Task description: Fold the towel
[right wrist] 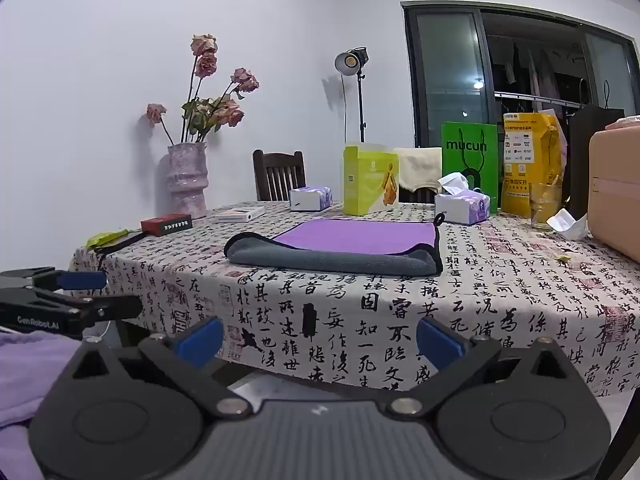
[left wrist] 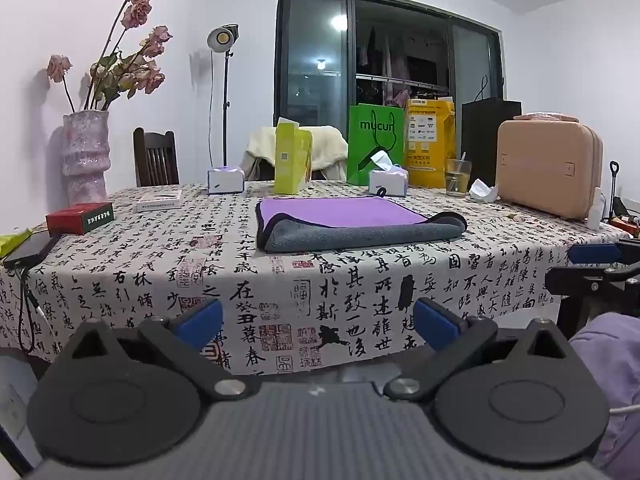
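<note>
Calligraphy-printed tablecloth [left wrist: 360, 280] carries the purple-and-grey microfibre towel [left wrist: 352, 220], lying mid-table, near edge already turned over. A clean next fold likely needs both near corners pinched evenly. Left gripper [left wrist: 318, 320] and right gripper [right wrist: 320, 338] hover level before the table edge, fingers spread, empty.

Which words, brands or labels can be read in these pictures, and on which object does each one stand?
"mucun": on the green paper bag.
"GenRobot.AI": on the left gripper, seen from the right wrist view.
Red box: white lettering, too small to read.
Yellow bag: print too small to read.
Tablecloth: large black Chinese calligraphy and red seals; not transcribed here.
</note>
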Tool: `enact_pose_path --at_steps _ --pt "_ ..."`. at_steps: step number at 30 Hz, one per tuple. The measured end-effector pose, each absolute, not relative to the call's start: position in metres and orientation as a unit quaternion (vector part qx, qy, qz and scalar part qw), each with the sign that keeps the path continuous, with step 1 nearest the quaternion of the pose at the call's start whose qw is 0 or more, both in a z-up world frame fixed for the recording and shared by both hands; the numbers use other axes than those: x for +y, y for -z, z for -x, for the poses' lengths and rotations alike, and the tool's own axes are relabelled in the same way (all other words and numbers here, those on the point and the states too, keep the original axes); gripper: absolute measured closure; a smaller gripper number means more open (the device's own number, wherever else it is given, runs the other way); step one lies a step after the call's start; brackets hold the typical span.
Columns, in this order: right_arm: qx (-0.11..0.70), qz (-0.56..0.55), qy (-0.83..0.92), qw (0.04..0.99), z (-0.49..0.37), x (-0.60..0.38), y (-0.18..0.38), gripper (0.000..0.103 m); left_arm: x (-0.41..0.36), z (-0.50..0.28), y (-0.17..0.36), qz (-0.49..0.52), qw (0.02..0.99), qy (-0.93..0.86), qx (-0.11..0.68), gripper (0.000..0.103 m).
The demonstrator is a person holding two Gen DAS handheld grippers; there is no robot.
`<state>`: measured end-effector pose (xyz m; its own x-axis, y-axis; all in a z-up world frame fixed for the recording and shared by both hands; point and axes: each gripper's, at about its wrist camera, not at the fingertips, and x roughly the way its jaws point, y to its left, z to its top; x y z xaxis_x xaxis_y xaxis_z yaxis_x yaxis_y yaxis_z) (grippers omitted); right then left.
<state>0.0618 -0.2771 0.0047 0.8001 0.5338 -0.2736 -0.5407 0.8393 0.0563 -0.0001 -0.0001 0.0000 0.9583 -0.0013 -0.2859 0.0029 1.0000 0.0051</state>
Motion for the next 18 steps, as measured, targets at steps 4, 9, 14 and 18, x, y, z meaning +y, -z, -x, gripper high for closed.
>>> enact_pose_path --at_steps 4,9,14,18 --pt "0.145 0.009 -0.283 0.948 -0.0625 -0.2772 -0.0045 0.000 0.0004 -0.0002 -0.0001 0.002 0.989 0.003 0.146 0.000" --pt "0.143 0.009 -0.283 0.948 -0.0622 -0.2767 -0.0040 0.000 0.0007 -0.0008 0.0001 0.000 0.989 0.003 0.145 0.000" --pt "0.140 0.009 -0.282 0.949 -0.0627 -0.2762 -0.0032 0.000 0.0030 -0.0001 -0.0015 -0.001 0.990 0.004 0.144 0.000" --pt "0.139 0.010 -0.281 0.949 -0.0630 -0.2762 -0.0030 0.000 0.0056 0.0009 -0.0038 -0.002 0.990 0.003 0.144 0.000"
